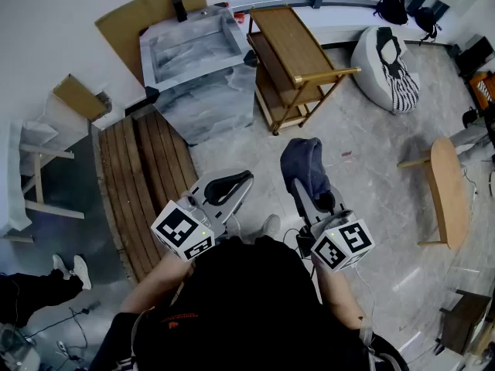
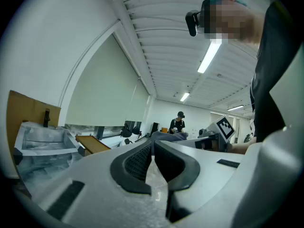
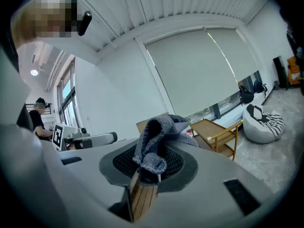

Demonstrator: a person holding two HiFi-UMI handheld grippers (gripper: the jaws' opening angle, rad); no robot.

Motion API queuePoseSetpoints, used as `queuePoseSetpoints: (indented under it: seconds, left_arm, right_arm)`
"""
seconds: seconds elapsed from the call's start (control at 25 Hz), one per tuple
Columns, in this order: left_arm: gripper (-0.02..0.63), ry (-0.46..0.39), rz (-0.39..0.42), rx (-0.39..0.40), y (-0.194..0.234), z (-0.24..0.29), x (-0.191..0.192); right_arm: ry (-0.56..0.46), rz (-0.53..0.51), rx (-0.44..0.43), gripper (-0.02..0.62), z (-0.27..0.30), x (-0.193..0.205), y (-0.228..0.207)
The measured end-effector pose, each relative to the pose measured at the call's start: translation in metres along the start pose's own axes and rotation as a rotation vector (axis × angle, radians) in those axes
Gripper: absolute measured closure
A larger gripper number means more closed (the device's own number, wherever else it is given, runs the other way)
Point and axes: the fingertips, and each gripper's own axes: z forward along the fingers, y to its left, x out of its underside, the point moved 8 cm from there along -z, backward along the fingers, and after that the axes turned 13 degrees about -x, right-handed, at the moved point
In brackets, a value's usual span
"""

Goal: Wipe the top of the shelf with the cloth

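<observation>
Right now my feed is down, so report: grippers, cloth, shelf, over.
Left gripper shut, empty. Right gripper shut on cloth, held aloft. Shelf ahead, top bare, not yet wiped. Nothing seen in the path.

- Pale marbled floor (image 1: 371,207), with a slatted wooden platform (image 1: 143,184) beside the white wall (image 1: 62,22).
- Grey marbled block (image 1: 197,68) with a cardboard sheet (image 1: 147,14) behind it.
- Striped beanbag (image 1: 387,68) and round wooden side table (image 1: 448,192).
- Drawn roller blind (image 3: 204,75); ceiling strip light (image 2: 209,56) lit.

No legible words, numbers or brands. White cubes on the left gripper (image 1: 226,185) and right gripper (image 1: 303,182) bear black square code patterns only. Red print (image 1: 179,317) on the person's black top is too small to read.
</observation>
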Motion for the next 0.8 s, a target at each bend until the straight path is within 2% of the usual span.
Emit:
queuePoseSetpoints:
  seconds: [0.16,0.8]
  left_arm:
    - [0.572,-0.008,-0.024,-0.001,-0.002,0.007,-0.001]
    - [0.572,-0.01,-0.018,-0.034,-0.032,0.051,0.003]
  right_arm:
    - [0.002,-0.008,-0.011,0.511,-0.001,-0.002,-0.006]
    - [-0.018,0.012,-0.046,0.509,-0.028,-0.017,-0.053]
